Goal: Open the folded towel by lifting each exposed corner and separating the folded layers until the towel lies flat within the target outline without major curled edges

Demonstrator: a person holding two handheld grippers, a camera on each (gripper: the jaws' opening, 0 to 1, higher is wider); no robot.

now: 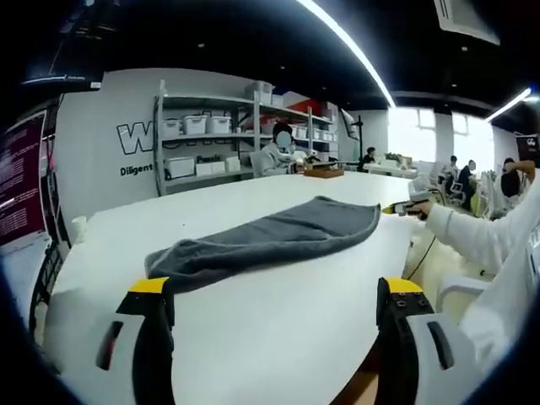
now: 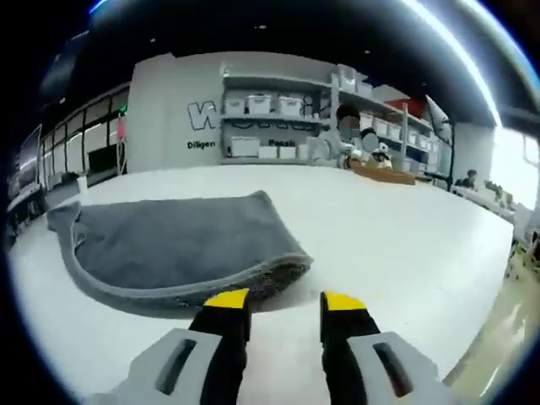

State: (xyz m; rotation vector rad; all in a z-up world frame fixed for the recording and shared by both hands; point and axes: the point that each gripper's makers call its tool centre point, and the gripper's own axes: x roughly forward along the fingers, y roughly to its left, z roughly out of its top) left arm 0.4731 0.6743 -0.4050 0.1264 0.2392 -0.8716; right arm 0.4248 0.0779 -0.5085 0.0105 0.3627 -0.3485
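A dark grey folded towel (image 1: pixel 270 236) lies across the white table (image 1: pixel 278 337). My left gripper (image 1: pixel 276 291) stands wide open just short of the towel's near left end, with nothing between its jaws. The right gripper (image 1: pixel 407 207), held by a hand in a white sleeve, sits at the towel's far right corner near the table edge. In the right gripper view the towel (image 2: pixel 177 245) spreads to the left, and its layered corner (image 2: pixel 283 272) lies just ahead of the open right gripper (image 2: pixel 284 301), nearest the left jaw's yellow tip.
A wooden box (image 1: pixel 324 171) stands at the table's far end. Metal shelves with white bins (image 1: pixel 202 126) line the back wall, and people sit beyond the table. The table edge (image 2: pixel 472 337) runs close on the right, with a white chair (image 1: pixel 456 291) below it.
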